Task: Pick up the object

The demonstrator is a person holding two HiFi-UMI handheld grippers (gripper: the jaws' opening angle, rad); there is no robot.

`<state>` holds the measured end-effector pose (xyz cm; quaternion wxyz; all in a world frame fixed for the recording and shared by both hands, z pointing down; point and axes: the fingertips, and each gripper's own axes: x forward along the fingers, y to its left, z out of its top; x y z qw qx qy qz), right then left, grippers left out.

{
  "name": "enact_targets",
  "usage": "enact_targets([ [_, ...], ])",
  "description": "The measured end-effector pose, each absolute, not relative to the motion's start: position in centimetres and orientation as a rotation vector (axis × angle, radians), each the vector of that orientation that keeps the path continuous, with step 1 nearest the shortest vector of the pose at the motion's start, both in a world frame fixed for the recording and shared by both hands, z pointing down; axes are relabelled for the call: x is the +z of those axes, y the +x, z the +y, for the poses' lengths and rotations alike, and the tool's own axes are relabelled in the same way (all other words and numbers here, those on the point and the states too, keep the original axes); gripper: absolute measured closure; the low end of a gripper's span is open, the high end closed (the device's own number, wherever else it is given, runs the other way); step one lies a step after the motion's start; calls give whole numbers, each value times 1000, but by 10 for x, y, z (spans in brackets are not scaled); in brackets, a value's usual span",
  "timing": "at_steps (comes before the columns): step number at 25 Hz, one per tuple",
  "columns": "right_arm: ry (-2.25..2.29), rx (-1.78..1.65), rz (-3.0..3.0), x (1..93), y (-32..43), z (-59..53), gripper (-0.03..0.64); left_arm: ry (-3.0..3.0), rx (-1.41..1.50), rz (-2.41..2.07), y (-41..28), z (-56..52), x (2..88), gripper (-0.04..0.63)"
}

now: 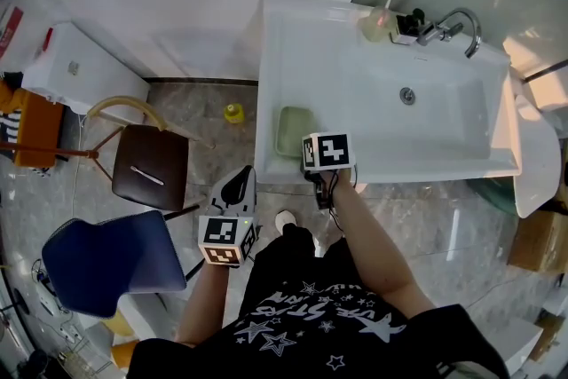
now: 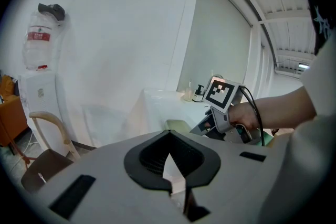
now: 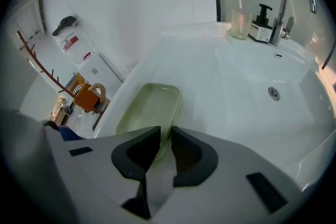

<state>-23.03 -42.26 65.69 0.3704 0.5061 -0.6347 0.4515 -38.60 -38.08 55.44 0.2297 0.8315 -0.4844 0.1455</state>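
Observation:
A pale green shallow tray (image 1: 295, 130) lies on the left ledge of the white sink (image 1: 444, 133). My right gripper (image 1: 307, 158) reaches over the sink's front edge to the tray's near end. In the right gripper view the tray (image 3: 149, 108) runs away from the jaws, and its near rim sits in the narrow gap of the right gripper (image 3: 165, 131), pads closed on it. My left gripper (image 1: 238, 183) hangs outside the sink, in front of its left corner, over the floor. Its tips (image 2: 168, 134) meet with nothing between them.
A faucet (image 1: 454, 25), a soap bottle and a cup with a toothbrush (image 1: 380, 22) stand at the sink's back rim. On the floor to the left are a brown chair (image 1: 151, 166), a blue chair (image 1: 111, 257) and a small yellow object (image 1: 233, 113).

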Motion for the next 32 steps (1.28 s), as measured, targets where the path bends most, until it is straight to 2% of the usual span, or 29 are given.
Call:
enact_targets([
  [7,1396,1149,-1715,654,-223,-440,581,2290,402,-1360,-385,-377,555,581],
  [21,1368,1104,-1881,608,-200,-444,589,2276,363,-1493,-365,-362,525,580],
  [32,1253,1060,-2098,558,-155,-426,589,2227,348,-1650,-317,-327,499,580],
])
